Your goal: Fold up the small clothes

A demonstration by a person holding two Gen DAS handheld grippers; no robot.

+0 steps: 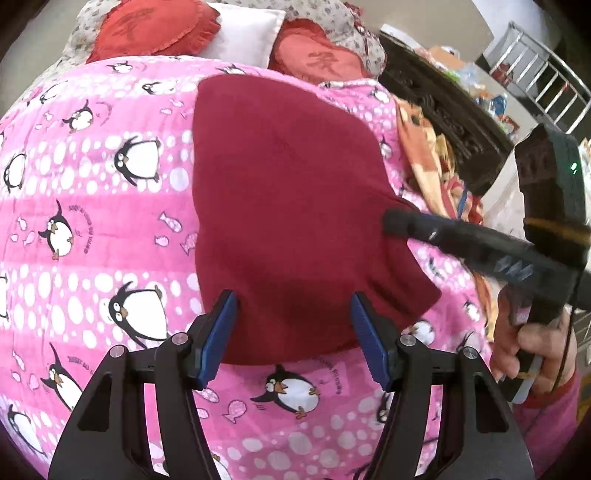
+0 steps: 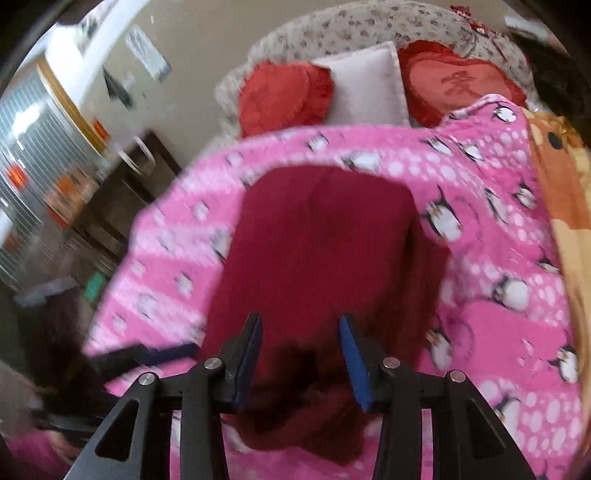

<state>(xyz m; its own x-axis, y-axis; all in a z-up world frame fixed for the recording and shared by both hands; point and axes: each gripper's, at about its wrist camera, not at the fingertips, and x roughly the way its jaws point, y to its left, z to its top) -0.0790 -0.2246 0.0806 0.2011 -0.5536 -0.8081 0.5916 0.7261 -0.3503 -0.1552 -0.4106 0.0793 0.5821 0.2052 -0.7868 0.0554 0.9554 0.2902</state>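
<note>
— So how far along is the folding?

— Partway, I'd say. One dark red garment (image 1: 288,206) lies on the bed's pink penguin blanket (image 1: 92,229), doubled into a rough block with its near end still bunched. The left gripper (image 1: 293,325) hangs over its near edge, jaws apart, pinching nothing. The right gripper (image 2: 301,354) is narrower but apart too, over the bunched cloth.

— And the count?

— One garment, two grippers, two red heart cushions (image 1: 155,29), one white pillow (image 1: 247,33).
</note>
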